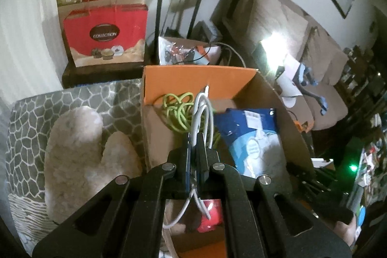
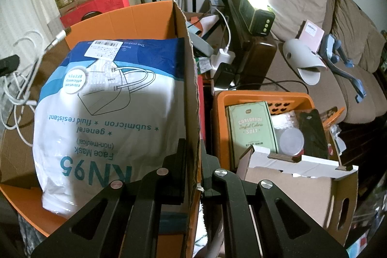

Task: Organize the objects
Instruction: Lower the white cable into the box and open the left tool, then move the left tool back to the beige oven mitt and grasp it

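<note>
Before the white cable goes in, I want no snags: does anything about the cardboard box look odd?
Yes. The orange-lined cardboard box's side wall has a ragged, torn top edge, pinched by the right gripper. The looped white cable hangs from the left gripper above it.

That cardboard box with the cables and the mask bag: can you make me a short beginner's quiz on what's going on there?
1. True or false: the left gripper is shut on the white cable.
2. What does the right gripper clamp? A) the KN95 mask bag B) the cardboard box wall C) nothing
3. Fill in: the coiled cable lying inside the box is ____.

Key: 1 true; 2 B; 3 green.
</note>
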A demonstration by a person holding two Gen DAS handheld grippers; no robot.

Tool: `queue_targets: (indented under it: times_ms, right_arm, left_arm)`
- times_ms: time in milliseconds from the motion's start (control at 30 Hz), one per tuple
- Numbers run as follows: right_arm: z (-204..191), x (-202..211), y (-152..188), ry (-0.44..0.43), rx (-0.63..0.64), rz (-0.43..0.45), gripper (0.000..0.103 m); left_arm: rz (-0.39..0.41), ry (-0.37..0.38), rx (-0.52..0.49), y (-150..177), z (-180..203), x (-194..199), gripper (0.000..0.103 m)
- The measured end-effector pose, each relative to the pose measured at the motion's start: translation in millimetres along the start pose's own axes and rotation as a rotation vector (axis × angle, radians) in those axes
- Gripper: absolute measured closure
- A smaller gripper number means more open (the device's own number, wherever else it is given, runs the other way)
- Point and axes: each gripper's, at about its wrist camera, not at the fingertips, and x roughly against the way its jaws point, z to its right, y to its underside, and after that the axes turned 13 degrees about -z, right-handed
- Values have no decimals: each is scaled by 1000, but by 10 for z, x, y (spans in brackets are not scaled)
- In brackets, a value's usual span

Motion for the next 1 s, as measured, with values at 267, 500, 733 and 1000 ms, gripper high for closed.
queue_targets:
  times_ms: [267,500,733,1000]
  right_arm:
    - [1,0,-1,1,0,-1,96]
    - [3,0,-1,1,0,0,96]
    - [4,-3,-1,0,-1,-1,96]
    - [7,-2,-2,0,-1,-1,96]
  left_arm:
    - [-42,5,29,-57,-57,-306,100]
    - [-59,7,11,-79,-51,-297,73]
    - [-11,-29,-1,-105,-74,-34,41]
    - [10,-75,15,-121,-260,143,7]
